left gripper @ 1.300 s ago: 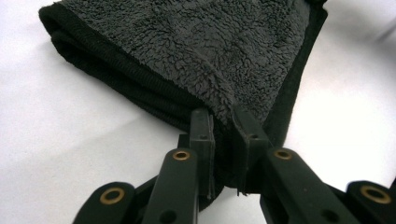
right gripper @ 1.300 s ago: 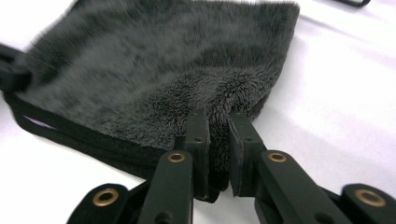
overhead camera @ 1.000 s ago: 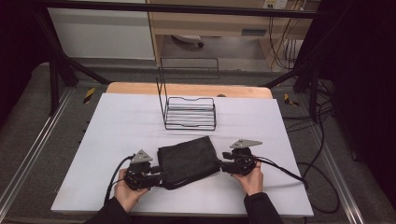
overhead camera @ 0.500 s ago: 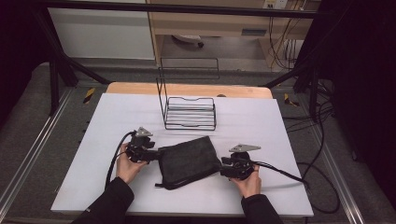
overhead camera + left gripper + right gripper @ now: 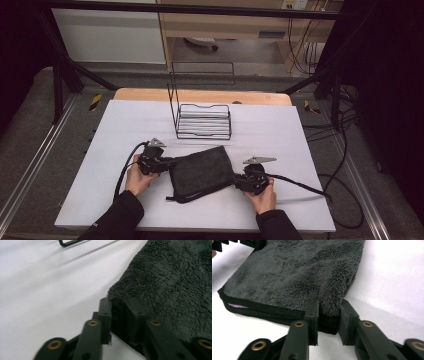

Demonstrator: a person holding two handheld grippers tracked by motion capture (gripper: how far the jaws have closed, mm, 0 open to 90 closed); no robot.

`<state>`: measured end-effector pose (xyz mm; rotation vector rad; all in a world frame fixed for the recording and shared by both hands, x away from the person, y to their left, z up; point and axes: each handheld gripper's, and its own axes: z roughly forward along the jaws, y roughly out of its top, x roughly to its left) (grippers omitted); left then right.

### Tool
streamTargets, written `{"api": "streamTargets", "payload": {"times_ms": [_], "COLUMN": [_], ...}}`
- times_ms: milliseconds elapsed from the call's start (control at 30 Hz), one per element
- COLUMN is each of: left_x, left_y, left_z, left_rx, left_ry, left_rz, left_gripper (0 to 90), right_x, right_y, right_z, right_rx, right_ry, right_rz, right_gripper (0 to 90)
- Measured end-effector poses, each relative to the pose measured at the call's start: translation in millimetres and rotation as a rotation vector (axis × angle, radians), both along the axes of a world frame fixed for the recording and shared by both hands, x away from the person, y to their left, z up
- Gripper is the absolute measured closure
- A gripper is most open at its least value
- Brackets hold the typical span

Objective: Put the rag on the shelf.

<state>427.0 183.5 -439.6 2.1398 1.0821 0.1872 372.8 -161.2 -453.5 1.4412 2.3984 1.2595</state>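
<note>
White tabletop (image 5: pixel 125 125) bears a dark towel (image 5: pixel 200 172), both grippers' jaws apparently clamped on opposite corners, contact partly hidden.

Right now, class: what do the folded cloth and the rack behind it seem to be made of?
Folded cloth: dark grey fleece or terry-like fabric; fuzzy matte pile, stitched edge seen in the right gripper view. Rack: probably metal wire with a black coating; thin, rigid bars.

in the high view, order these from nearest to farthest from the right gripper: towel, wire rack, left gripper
1. towel: its near right corner sits between the right gripper fingers.
2. left gripper: across the towel, at its far left corner.
3. wire rack: farther back, mid-table.
</note>
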Motion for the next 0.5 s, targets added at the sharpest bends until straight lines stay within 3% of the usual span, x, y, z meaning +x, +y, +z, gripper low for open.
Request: {"api": "streamTargets", "payload": {"times_ms": [167, 300, 500], "left_x": [-1.1, -4.5, -21.5], "left_y": [0.8, 1.4, 3.3], "left_z": [2.2, 5.8, 12.2], "left_rx": [-0.006, -0.015, -0.016], "left_ry": [0.006, -0.005, -0.018], "left_rz": [0.007, 0.014, 0.03], "left_gripper": [81.5, 81.8, 81.8], "right_x": [4.2, 7.1, 16.9], "right_y": [-2.4, -5.2, -1.5], "right_z": [5.6, 13.0, 24.3], "right_rx": [0.02, 0.03, -0.041], "right_ry": [0.036, 0.022, -0.013], "right_rz": [0.01, 0.029, 0.062], "right_gripper": [81.0, 81.4, 81.6]}}
